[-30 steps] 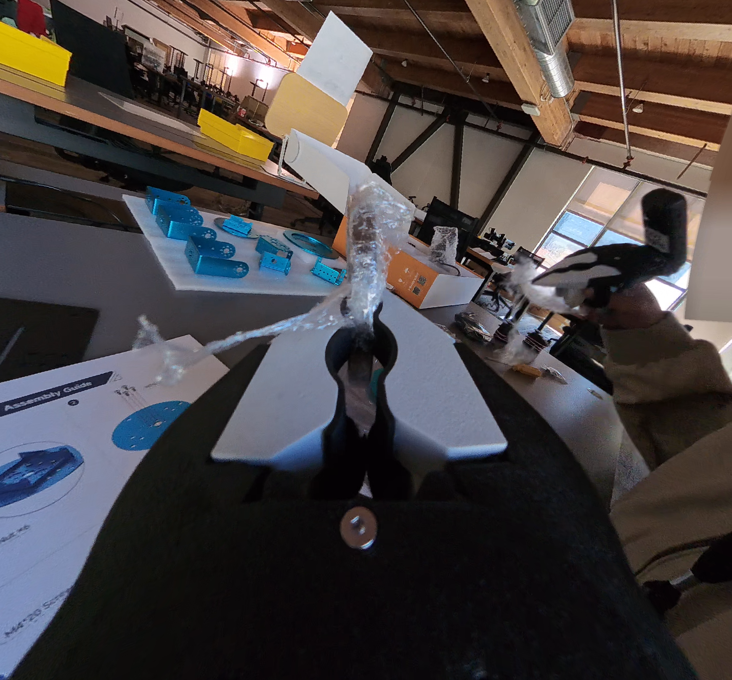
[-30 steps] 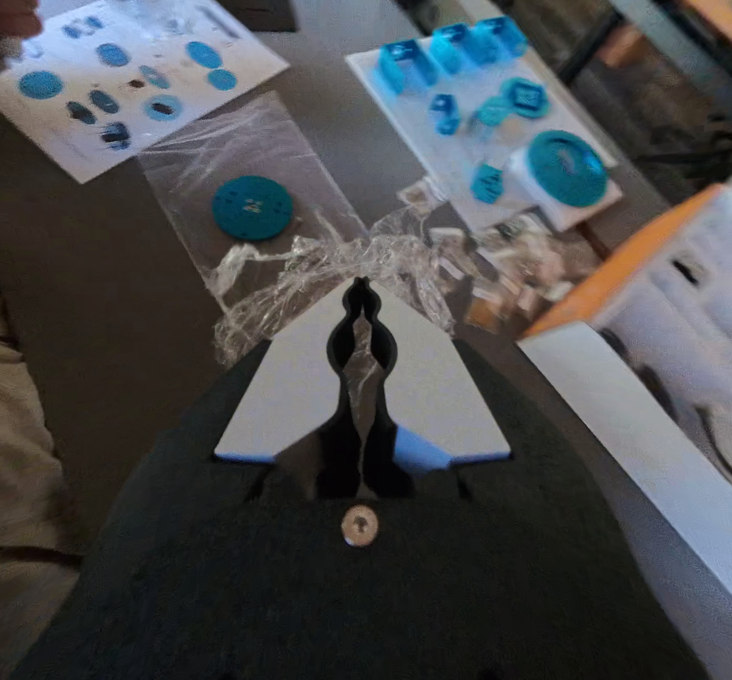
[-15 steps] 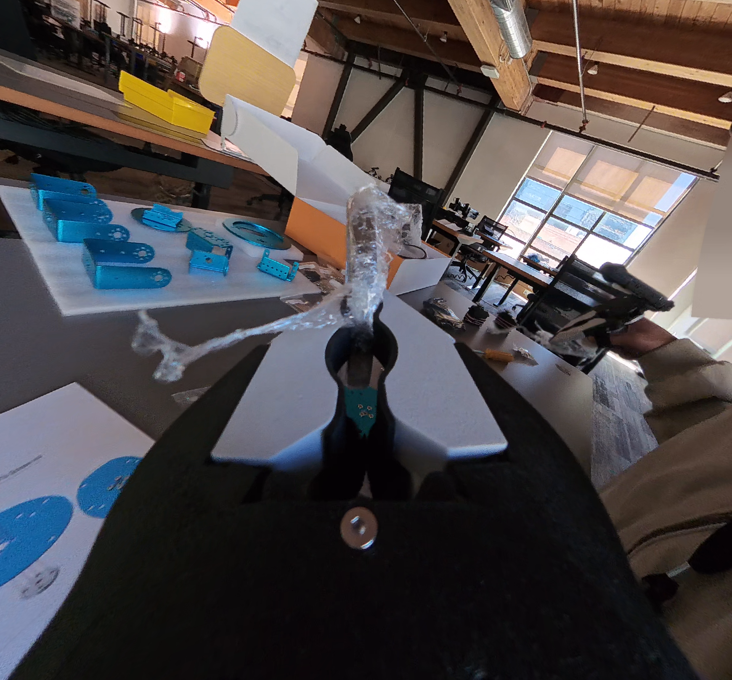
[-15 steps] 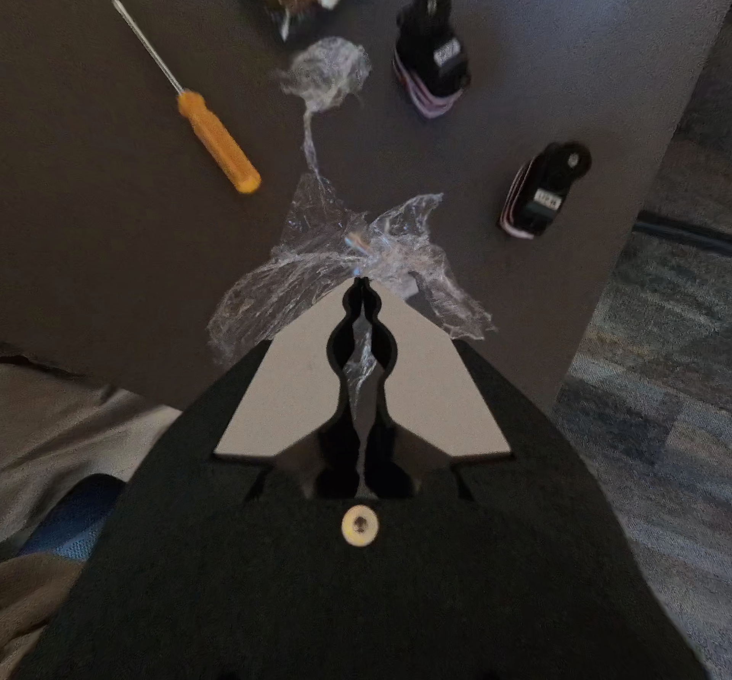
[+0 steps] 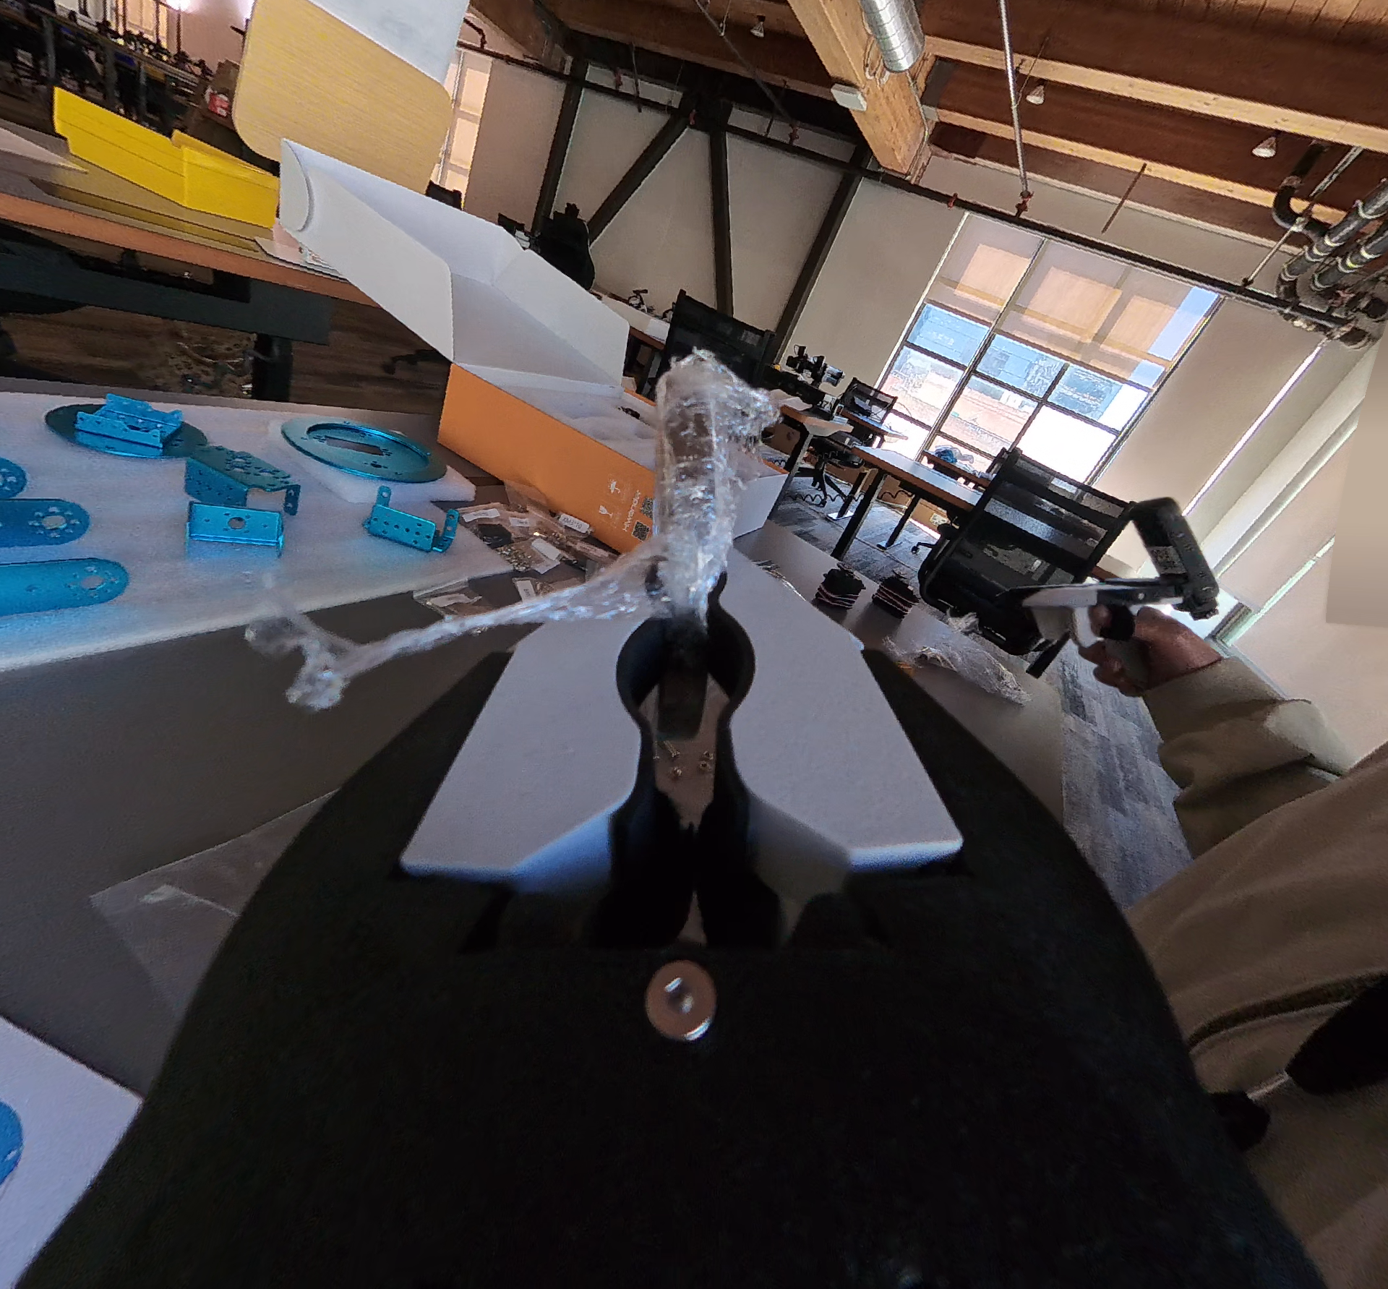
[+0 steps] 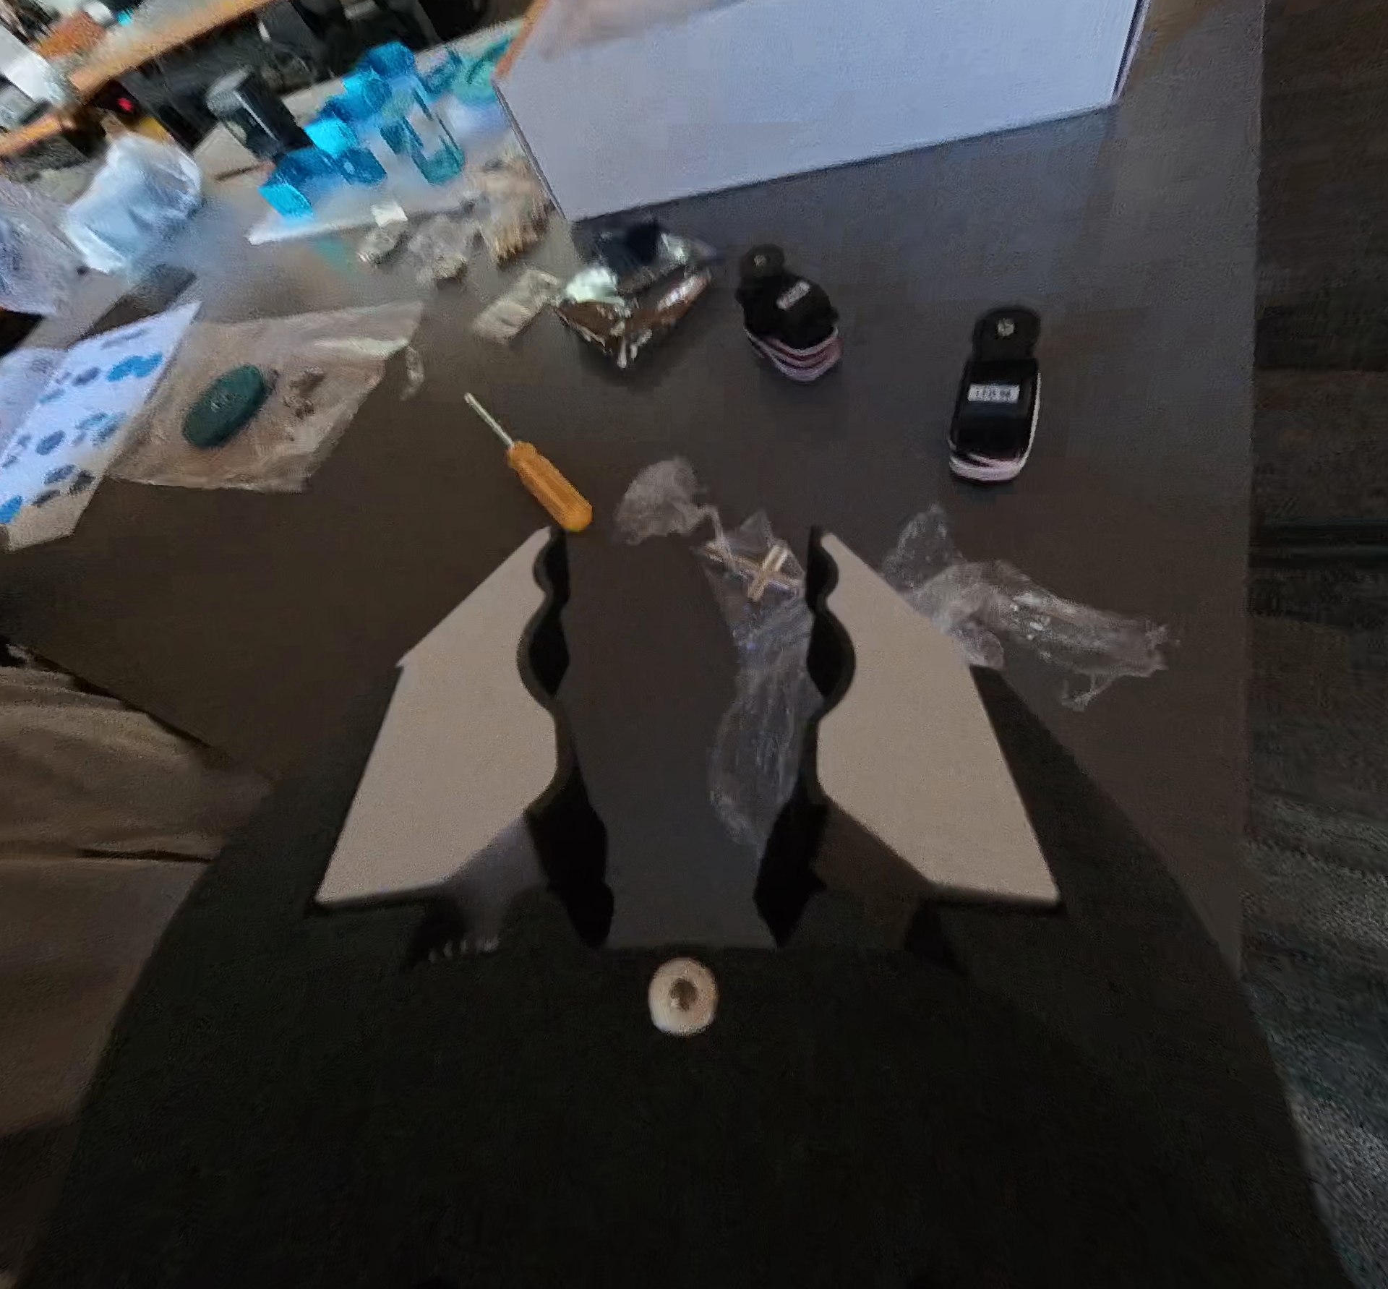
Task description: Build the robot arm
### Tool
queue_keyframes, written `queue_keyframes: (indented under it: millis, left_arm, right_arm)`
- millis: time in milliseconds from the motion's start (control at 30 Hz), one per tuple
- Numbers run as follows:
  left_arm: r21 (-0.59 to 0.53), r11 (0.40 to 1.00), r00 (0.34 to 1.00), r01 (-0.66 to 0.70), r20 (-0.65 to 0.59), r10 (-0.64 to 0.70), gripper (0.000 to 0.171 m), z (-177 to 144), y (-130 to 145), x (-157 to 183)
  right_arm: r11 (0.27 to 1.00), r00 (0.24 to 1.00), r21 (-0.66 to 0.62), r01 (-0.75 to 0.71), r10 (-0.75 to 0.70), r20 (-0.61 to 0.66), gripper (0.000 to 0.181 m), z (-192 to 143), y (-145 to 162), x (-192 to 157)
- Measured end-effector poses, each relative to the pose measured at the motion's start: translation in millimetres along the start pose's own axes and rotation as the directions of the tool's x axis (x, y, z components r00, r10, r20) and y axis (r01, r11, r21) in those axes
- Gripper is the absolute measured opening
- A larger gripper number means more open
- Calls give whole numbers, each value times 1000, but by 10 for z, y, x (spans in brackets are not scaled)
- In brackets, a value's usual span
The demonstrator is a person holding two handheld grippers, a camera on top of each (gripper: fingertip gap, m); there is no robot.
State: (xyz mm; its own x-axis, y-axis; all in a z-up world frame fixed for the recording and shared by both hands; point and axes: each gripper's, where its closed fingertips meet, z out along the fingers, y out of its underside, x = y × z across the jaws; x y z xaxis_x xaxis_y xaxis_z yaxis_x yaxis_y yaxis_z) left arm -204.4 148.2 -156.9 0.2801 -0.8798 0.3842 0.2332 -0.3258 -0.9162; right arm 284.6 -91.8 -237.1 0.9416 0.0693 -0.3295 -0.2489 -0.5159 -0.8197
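My left gripper (image 5: 695,588) is shut on a torn clear plastic bag (image 5: 695,472) with a dark part inside. It holds the bag upright above the grey table, and a torn strip of plastic (image 5: 420,633) trails off to the left. My right gripper (image 6: 680,539) is open over the table's right end. A clear plastic scrap (image 6: 751,659) lies against its right finger, and another scrap (image 6: 1014,614) lies just to the right. The right gripper also shows in the left wrist view (image 5: 1051,596), held in a hand.
An orange-handled screwdriver (image 6: 537,479) lies just ahead of my right gripper. Two black servos (image 6: 792,325) (image 6: 995,393) stand beyond. Blue metal brackets (image 5: 233,524) sit on white foam. An open orange-and-white box (image 5: 541,442) stands behind, and the table edge (image 6: 1254,427) runs at right.
My right gripper has opened and let go of the plastic scrap, which now lies on the table. It has swung round from the table's edge. My left gripper has turned right, still holding the bag.
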Motion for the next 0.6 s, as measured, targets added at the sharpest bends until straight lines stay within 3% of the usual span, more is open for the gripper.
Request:
queue_keyframes:
  millis: [100, 167, 233, 300, 467, 600]
  left_arm:
    - [2, 1000, 1000, -5, 17, 5, 2, -51, -27, -9]
    - [7, 1000, 1000, -4, 24, 4, 2, -98, -50, -27]
    - [14, 1000, 999, 2, 38, -3, 2, -147, -72, -60]
    - [20, 1000, 999, 8, 54, -9, 3, -200, -90, -88]
    - [25, 1000, 996, -11, 93, 8, 3, -371, -113, -123]
    - [27, 999, 989, -17, 146, 13, 3, -534, -131, -222]
  right_arm:
    - [999, 999, -22, 35, -35, -25, 59, 47, -131, -76]
    - [997, 995, -22, 70, -68, 76, 51, 186, -261, -373]
    - [986, 945, 6, 166, -161, 286, 38, 413, -357, -910]
    - [975, 784, 151, 163, -220, 581, 24, 472, -499, -1597]
    - [982, 679, 170, 80, -178, 712, 9, 869, -643, -1861]
    - [972, 645, 188, 139, -233, 728, 0, 1105, -606, -2043]
